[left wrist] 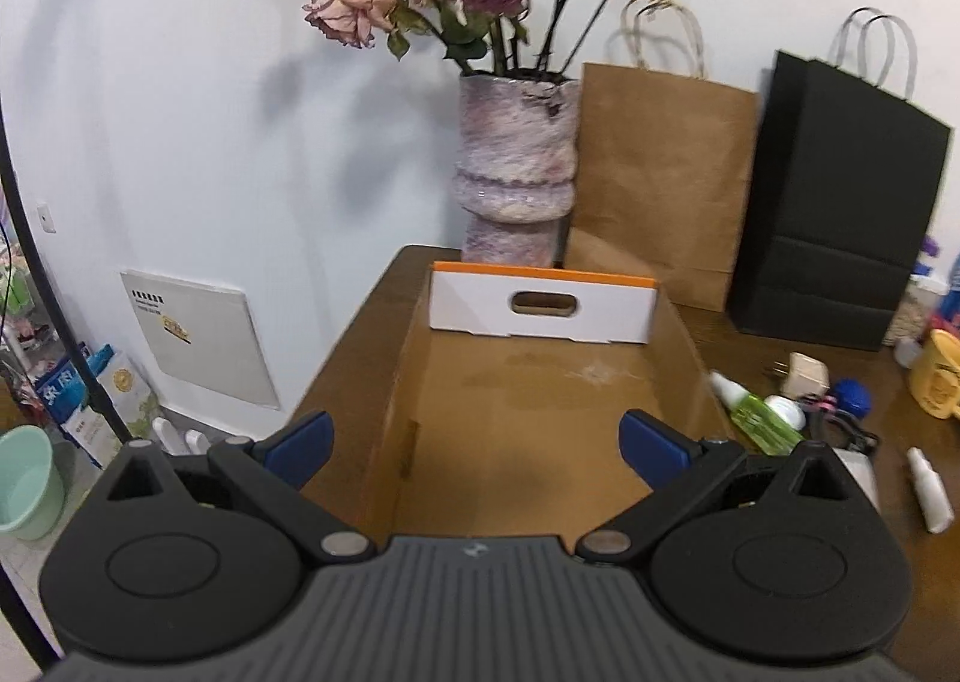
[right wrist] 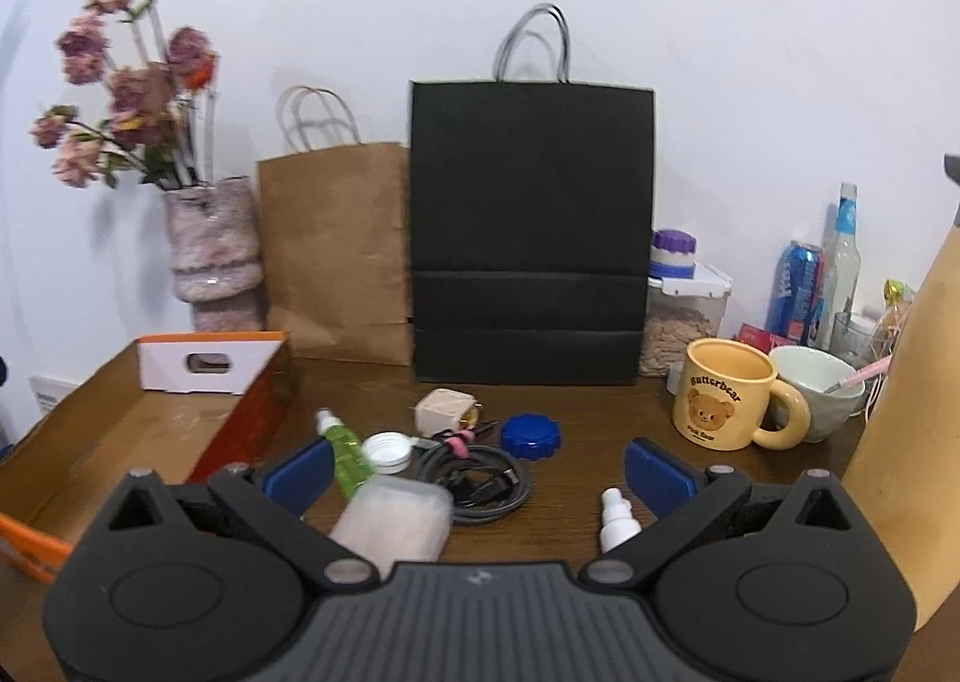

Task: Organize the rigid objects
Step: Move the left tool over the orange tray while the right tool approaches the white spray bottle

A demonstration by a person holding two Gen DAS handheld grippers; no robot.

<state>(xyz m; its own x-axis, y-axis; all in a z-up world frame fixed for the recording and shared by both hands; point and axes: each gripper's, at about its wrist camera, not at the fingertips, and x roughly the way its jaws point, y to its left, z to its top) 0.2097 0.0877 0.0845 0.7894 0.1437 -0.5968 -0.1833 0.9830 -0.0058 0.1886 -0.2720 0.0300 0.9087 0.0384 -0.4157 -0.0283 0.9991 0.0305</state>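
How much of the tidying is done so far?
Nothing looks done: the cardboard box is empty. Nothing is in hand either; the left hand-held gripper and right hand-held gripper are both open. The green bottle, blue lid, charger plug and coiled cable remain on the table.

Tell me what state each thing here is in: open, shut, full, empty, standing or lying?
Left gripper: open, holding nothing.
Right gripper: open, holding nothing.
Cardboard box: open-topped, empty.
Green bottle: lying down.
White spray bottle: lying down.
Grey cable: coiled.
Yellow mug: upright.
Black bag: standing.
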